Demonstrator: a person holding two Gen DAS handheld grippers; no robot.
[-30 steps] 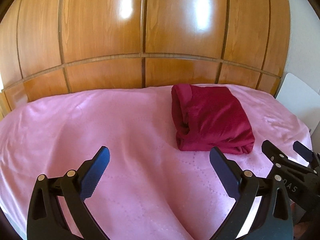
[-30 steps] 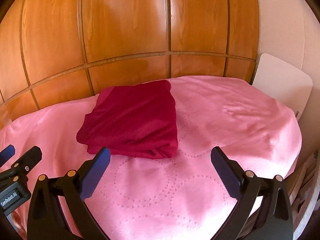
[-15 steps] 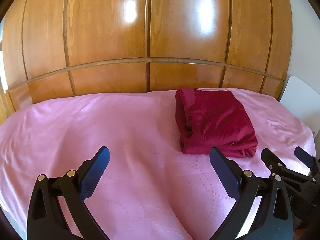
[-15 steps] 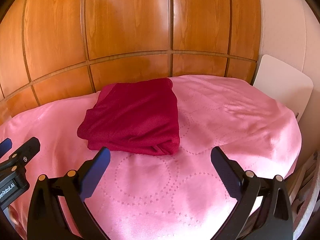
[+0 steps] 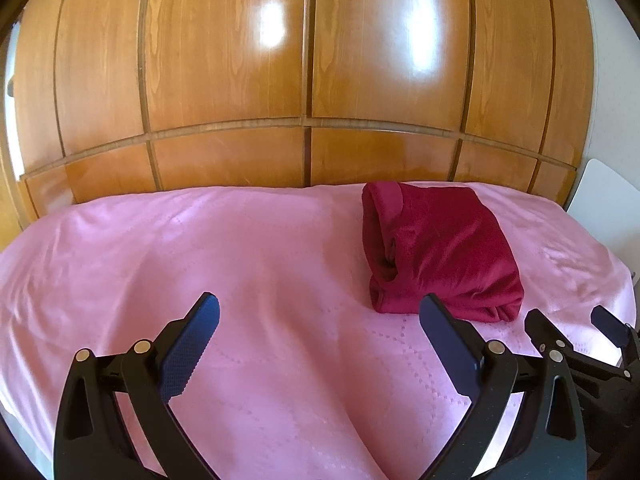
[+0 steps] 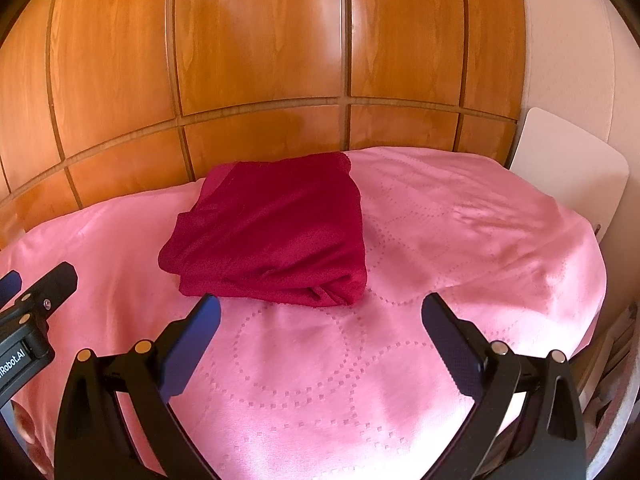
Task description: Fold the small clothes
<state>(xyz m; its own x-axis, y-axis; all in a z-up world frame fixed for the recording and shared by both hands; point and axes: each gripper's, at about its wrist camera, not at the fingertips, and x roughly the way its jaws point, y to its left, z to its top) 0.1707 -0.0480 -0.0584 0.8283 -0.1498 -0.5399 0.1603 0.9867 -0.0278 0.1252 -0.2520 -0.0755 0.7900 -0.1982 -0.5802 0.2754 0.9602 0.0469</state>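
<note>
Both sets of jaws are spread wide with nothing between them: your left gripper [image 5: 319, 314] hangs over bare cloth, and your right gripper [image 6: 320, 314] does the same, its left finger tip just short of the garment's near edge.

Count one garment only: a dark red folded piece [image 6: 276, 232], lying flat on the pink bedspread [image 6: 460, 240]. In the right wrist view it sits at about 11 o'clock from the gripper; in the left wrist view the same piece [image 5: 440, 248] lies at about 1 o'clock, its open layered edge turned toward 9 o'clock. Neither gripper touches it.

You have two grippers in play, and each shows in the other's camera: the right one at 4 o'clock in the left view [image 5: 572, 326], the left one at 8 o'clock in the right view [image 6: 30, 286].

The bedspread is one sheet, lightly wrinkled, stitched with dotted circles. Behind it, at 12 o'clock, stands a glossy wooden panelled wall [image 5: 308, 80] with two bright reflections. One white board [image 6: 568, 160] leans at 2 o'clock beside a pale wall.
</note>
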